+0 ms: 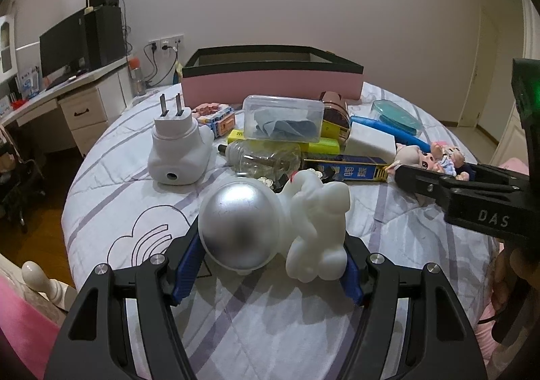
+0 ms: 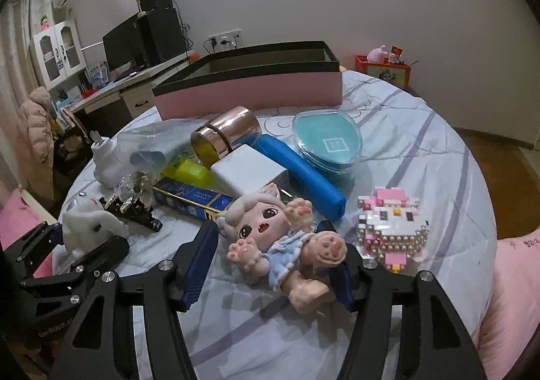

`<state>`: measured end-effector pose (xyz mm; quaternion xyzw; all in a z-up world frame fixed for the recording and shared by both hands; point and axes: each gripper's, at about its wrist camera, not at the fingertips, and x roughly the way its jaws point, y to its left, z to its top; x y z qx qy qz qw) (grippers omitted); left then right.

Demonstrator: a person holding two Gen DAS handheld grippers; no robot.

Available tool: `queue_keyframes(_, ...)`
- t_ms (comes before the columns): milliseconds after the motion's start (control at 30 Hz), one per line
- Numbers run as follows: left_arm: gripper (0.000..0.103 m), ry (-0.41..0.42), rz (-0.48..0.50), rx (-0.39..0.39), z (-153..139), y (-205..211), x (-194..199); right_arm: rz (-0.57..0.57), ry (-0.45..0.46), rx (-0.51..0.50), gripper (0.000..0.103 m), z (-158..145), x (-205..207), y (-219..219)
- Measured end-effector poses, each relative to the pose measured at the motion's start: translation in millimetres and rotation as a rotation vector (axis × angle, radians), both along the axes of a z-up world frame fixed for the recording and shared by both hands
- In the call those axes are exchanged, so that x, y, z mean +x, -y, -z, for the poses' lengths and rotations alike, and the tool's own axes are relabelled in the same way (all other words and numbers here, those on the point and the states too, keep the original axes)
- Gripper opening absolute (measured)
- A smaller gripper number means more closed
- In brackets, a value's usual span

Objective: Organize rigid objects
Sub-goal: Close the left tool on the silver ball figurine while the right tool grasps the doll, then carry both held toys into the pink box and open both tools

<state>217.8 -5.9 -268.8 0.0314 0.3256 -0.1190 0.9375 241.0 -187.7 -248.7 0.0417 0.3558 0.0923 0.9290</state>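
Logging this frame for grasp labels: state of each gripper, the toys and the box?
left gripper: open, fingers either side of the astronaut
astronaut figure: lying on its side on the bed
right gripper: open, fingers either side of the doll
doll: lying on its back, paws up
pink box: open, no lid
clear plastic case: closed, cloth inside

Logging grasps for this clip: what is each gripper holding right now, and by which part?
Left gripper brackets the astronaut figure, helmet by one finger, body by the other. Right gripper brackets the doll. Firm contact cannot be told for either.
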Motion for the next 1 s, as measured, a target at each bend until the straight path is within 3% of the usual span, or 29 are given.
queue_keyframes(167, 0.069, 0.015, 0.003, 0.005, -4, 3, -3, -0.004, 0.026, -0.011, 0.054, -3, -3, -1)
queue_keyframes(567, 0.069, 0.047, 0.03, -0.004, -21, 5, -12, 0.009, 0.047, -0.017, 0.053, -19, -19, 4)
queue_keyframes(600, 0.069, 0.055, 0.031, -0.006, -25, 5, -12, 0.011, 0.066, -0.018, 0.047, -25, -21, 5)
queue_keyframes(1000, 0.069, 0.105, 0.023, -0.017, -54, 10, 4, -0.02, 0.102, -0.013, 0.047, -43, -8, 0)
